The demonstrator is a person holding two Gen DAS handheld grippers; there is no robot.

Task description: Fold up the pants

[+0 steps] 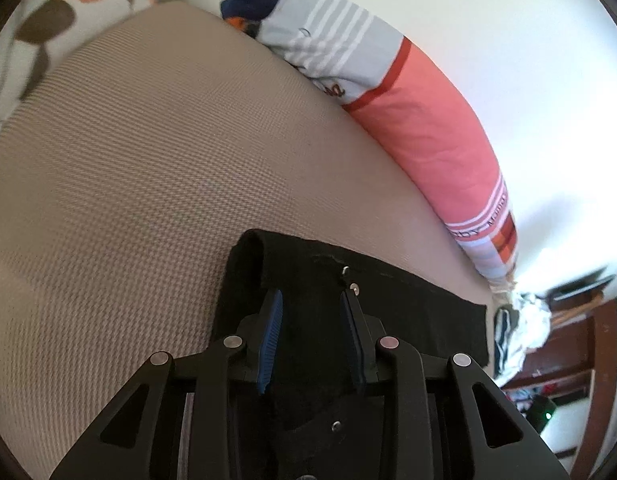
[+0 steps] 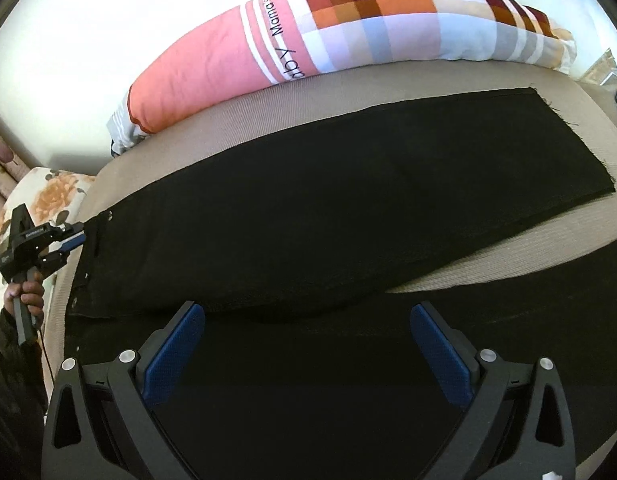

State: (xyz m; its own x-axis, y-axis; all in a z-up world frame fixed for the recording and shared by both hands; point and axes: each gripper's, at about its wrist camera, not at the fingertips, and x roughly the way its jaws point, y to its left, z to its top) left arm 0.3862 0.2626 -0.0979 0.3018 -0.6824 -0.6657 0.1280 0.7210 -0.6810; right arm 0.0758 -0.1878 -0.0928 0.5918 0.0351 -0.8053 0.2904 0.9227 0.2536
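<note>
Black pants (image 2: 308, 216) lie flat on the tan bed, their waistband pinched between the left gripper (image 1: 312, 300) pads; the right gripper (image 2: 308, 320) gapes empty just above the near leg. A one-sided pinch could drag the cloth askew. The bolster (image 2: 268, 40) reads "Mama's".

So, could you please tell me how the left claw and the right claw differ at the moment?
The left claw has narrowed jaws; the right claw stands wide open. The left claw has the waistband of the black pants between its jaws, though a firm pinch isn't confirmable; the right claw hovers empty over the near leg. Both have blue pads and point down at the pants.
</note>
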